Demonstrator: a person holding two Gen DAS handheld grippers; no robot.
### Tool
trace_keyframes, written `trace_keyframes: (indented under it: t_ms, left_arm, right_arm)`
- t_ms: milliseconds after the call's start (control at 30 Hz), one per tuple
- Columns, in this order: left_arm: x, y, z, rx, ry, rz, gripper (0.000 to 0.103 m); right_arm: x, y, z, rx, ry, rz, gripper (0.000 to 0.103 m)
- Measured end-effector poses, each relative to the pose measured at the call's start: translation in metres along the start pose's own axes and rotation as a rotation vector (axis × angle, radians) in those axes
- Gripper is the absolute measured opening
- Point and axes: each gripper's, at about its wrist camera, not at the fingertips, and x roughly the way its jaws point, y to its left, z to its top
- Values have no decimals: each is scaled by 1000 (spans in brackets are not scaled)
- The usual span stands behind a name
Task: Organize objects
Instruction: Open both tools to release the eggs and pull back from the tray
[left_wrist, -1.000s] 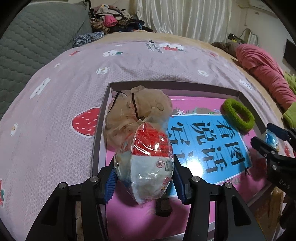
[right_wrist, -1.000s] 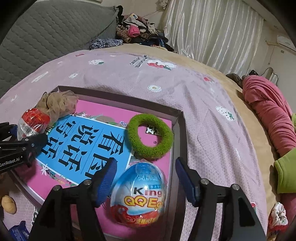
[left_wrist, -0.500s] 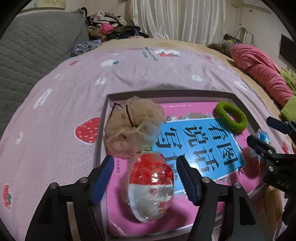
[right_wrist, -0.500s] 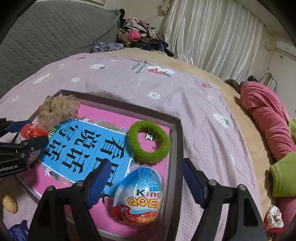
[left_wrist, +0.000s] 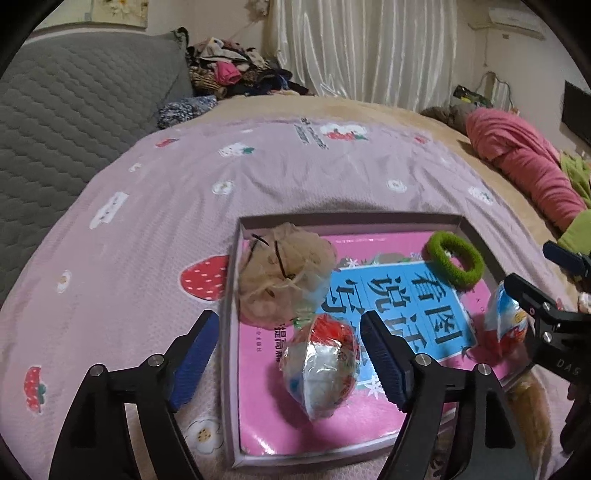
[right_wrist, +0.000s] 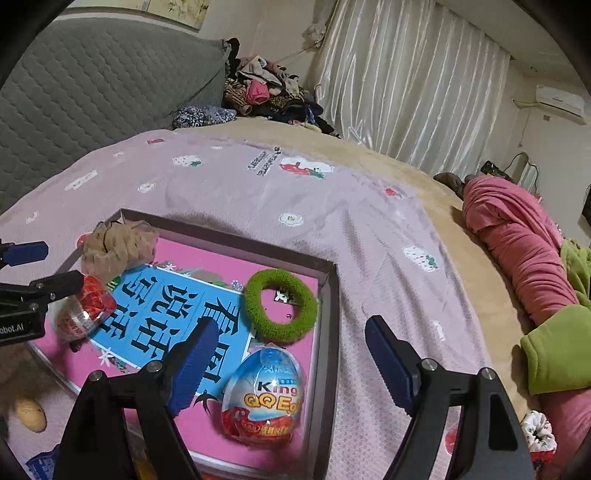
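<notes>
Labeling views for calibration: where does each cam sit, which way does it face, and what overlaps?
Left wrist: on the left gripper, facing forward and down at the red-and-white egg in the box; own open fingers show, right gripper at the right edge.
Right wrist: on the right gripper, facing forward and down at the blue egg; own open fingers show, left gripper at the left edge.
Shared: box, both eggs, green hair tie, beige scrunchie.

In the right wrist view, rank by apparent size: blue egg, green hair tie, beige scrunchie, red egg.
1. Blue egg, though nearest the camera.
2. Green hair tie and beige scrunchie: too alike to rank.
3. Red egg, partly hidden.
</notes>
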Motion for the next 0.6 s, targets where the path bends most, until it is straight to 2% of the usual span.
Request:
trace_keyframes:
  t_ms: [133,200,267,400,600]
  left_arm:
    - [-27,3,-1,-25,-52,2,84]
    - [-40,1,-2,-17,-76,14,89]
    - [-51,-2,-6,2,-100,23,89]
    - [-60,-6,-9,5,-99,6,89]
    - [-86,-12,-19,26,-114,21,89]
  right_arm:
    - [-31,-3,4,20,-70,12,86]
    - [-48,-5,5,35,-100,25,91]
    - [-67,-6,6,42,-127,21,93]
    - [-94,-6,9,52,-170,-14,95]
    - [-128,-10,-1,83,-200,-27,98]
